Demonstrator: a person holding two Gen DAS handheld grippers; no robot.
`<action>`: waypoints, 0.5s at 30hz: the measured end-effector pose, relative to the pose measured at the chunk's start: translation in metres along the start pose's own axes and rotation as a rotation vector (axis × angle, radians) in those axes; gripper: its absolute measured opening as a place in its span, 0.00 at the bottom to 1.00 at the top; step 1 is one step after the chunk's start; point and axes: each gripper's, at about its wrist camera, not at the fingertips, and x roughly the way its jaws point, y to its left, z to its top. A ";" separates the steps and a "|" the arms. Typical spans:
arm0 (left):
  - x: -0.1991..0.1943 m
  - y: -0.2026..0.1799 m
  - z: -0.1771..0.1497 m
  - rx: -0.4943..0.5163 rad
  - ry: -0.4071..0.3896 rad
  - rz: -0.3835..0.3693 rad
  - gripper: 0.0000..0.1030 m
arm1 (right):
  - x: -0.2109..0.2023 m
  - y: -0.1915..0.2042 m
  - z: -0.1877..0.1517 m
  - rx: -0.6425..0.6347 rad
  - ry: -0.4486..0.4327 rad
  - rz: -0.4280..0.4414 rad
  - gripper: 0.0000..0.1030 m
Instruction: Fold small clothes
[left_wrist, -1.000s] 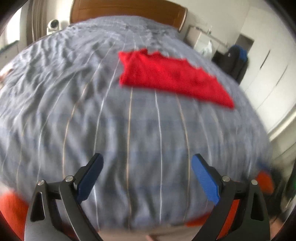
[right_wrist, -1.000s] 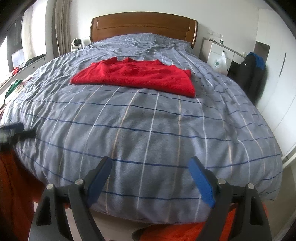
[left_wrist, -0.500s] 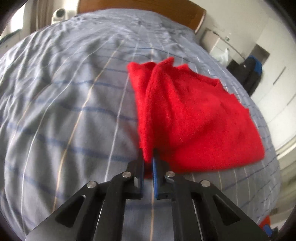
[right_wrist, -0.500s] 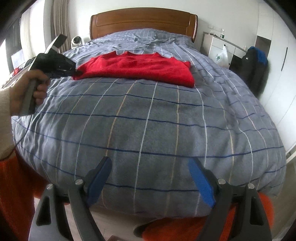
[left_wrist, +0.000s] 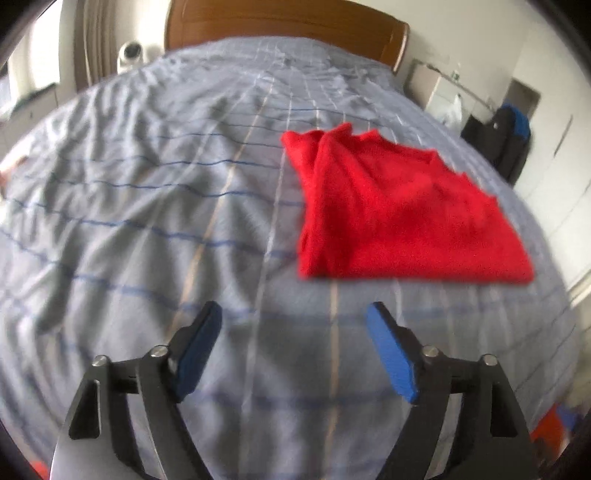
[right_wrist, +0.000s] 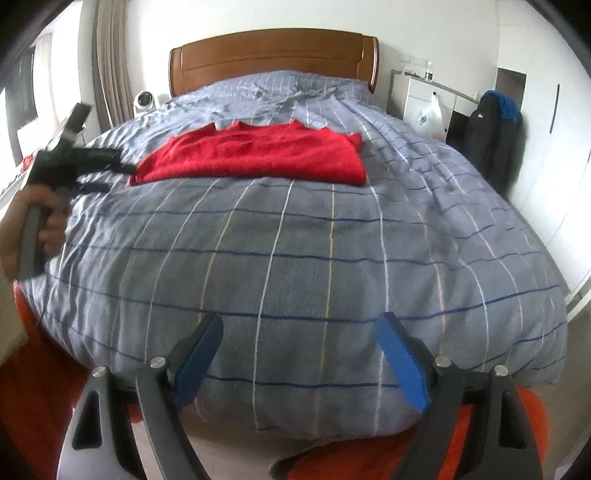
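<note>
Because its left side had been doubled over onto the rest, the red garment (left_wrist: 402, 218) lay as a thick, partly folded slab on the grey checked duvet (left_wrist: 147, 206), toward the head of the bed and somewhat right of the midline in the left wrist view. Its near hem ran straight across the duvet, and the folded edge on its left stood up in a soft ridge, which probably meant that fold was only laid, not pressed flat.

The left gripper (left_wrist: 295, 347) hung just short of the garment's near left corner, and its jaws had just been opening; nothing was between the blue pads, only bare duvet. That spread suited a release, and the folded edge lay free of it. In the right wrist view the same tool (right_wrist: 103, 170) showed at the garment's left end, held in the person's hand (right_wrist: 40, 229).

The right gripper (right_wrist: 299, 354) waited over the foot of the bed, well apart from the garment, jaws wide and empty, presumably kept clear until a second fold needed it.

Around the garment there was open duvet on every side: a broad stretch toward the foot, a wrinkled expanse to the left, less before the right edge of the bed. The wooden headboard (right_wrist: 273, 55) stood beyond it, and a dark bag (right_wrist: 495, 136) hung off to the right, clear of the bed.
</note>
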 end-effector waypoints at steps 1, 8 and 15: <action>-0.005 0.002 -0.007 0.014 -0.012 0.014 0.85 | 0.003 0.001 0.000 0.001 0.009 0.000 0.82; -0.009 0.016 -0.055 0.047 -0.065 0.107 0.91 | 0.013 0.023 -0.001 -0.052 0.035 0.021 0.82; -0.009 0.012 -0.063 0.090 -0.092 0.128 0.97 | 0.018 0.042 -0.002 -0.109 0.041 0.035 0.82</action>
